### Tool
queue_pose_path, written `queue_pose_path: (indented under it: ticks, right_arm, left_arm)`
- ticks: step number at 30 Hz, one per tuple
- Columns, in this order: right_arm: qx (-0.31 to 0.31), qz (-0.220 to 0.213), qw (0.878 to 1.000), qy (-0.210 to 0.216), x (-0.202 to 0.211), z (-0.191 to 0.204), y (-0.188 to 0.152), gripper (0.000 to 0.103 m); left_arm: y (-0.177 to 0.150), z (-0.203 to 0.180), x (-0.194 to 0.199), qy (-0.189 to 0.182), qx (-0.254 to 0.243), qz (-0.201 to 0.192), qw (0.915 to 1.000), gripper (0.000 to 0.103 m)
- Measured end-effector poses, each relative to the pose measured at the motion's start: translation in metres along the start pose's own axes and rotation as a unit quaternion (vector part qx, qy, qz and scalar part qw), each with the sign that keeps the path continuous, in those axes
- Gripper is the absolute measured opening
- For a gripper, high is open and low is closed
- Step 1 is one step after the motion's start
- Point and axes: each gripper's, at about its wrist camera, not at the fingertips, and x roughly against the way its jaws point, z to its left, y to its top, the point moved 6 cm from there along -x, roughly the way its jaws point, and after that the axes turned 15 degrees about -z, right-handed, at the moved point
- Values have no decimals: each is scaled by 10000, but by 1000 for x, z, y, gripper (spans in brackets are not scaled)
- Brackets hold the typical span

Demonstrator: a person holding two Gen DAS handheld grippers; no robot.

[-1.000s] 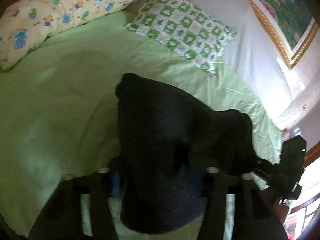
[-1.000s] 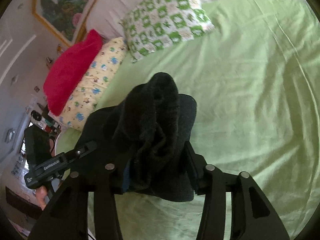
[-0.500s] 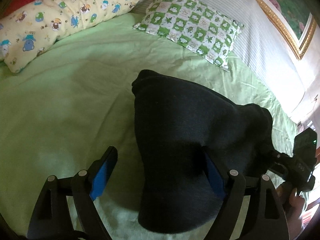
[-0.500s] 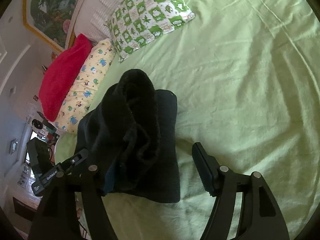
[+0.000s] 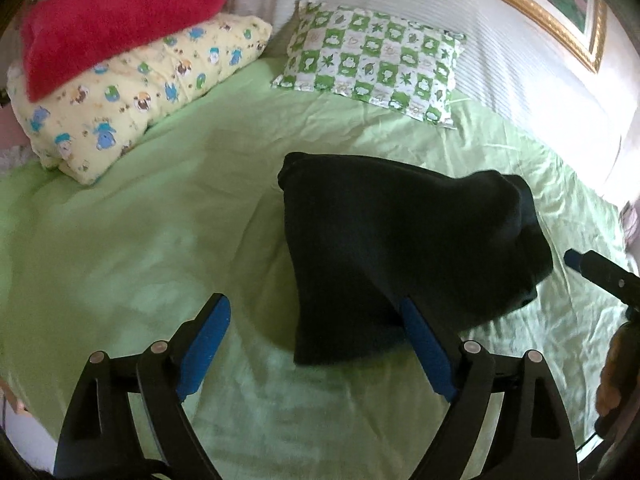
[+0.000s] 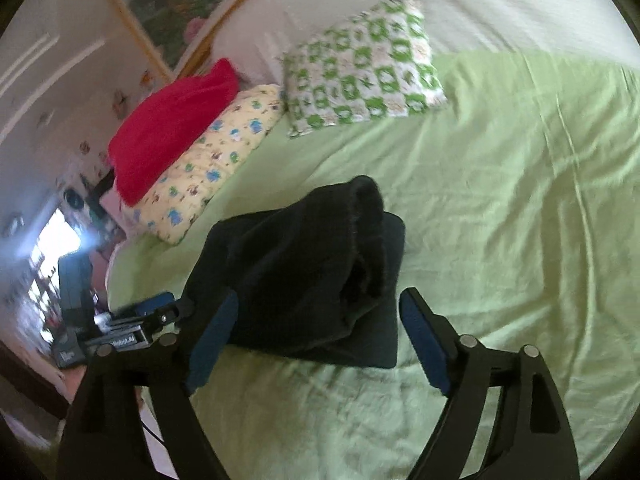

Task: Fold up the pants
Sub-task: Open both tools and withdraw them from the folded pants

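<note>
The black pants lie folded in a compact bundle on the green bed sheet. My left gripper is open and empty, just short of the bundle's near left corner. The bundle also shows in the right wrist view, with a rolled layer on top. My right gripper is open and empty at the bundle's near edge, its blue pads to either side of that edge. The right gripper's fingers show at the right edge of the left wrist view.
A yellow cartoon-print pillow with a red blanket on it lies at the back left. A green-and-white checked pillow lies against the white headboard. A framed picture hangs above. The bed's edge is near the left gripper body.
Both grippers let go of the pants and opened. They have drawn back from the bundle, which now rests on the sheet.
</note>
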Motion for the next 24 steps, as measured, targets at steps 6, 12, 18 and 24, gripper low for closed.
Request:
queue_pose_path:
  ticks: [6, 12, 18, 24]
  right_arm:
    - [712, 104, 9974, 51, 9, 24, -15, 91]
    - [1066, 263, 9940, -32, 11, 32, -32, 91]
    - [1177, 318, 9924, -173, 8, 32, -38, 91]
    - [1107, 318, 9931, -216, 7, 28, -39, 91]
  left_arm:
    - [-7, 0, 12, 289, -166, -66, 9994, 89]
    - [-14, -6, 20, 424, -499, -91, 9978, 89]
    - [-22, -13, 28, 372, -687, -125, 9969, 90]
    - [-29, -18, 31, 299, -754, -158, 9966, 90]
